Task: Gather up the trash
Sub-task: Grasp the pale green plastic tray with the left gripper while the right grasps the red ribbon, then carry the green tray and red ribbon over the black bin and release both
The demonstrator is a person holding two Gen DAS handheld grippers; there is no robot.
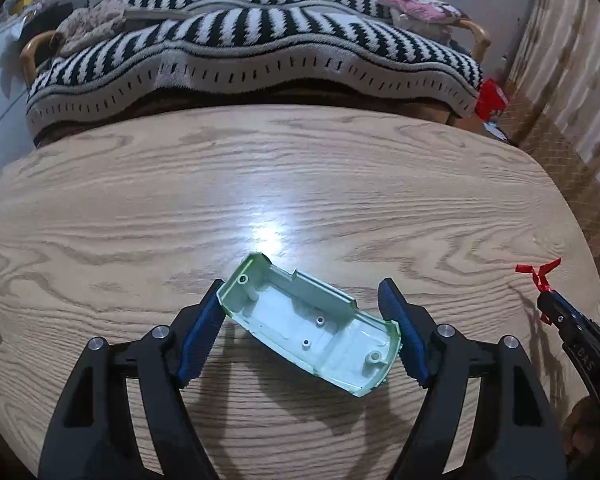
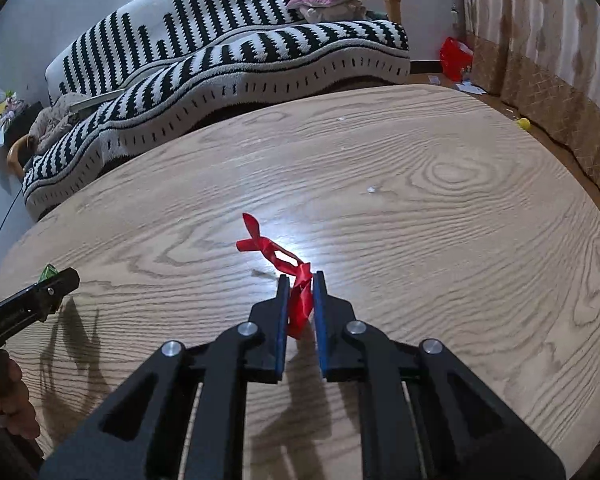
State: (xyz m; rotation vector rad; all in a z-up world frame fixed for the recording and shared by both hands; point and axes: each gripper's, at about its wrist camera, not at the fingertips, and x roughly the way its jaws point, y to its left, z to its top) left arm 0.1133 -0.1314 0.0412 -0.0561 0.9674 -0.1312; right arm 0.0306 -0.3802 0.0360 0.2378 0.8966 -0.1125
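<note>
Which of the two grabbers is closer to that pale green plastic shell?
Left. The left gripper holds the green shell between its pads above the table; the right gripper, off to its right, is pinching a red ribbon.

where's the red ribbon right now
The red ribbon is pinched between the shut right gripper, lifted just above the wooden table; in the left wrist view it shows at far right.

Right gripper cut off at the left view's four o'clock edge; left gripper cropped at the right view's nine o'clock edge, hiding all but a corner of the green shell.
</note>
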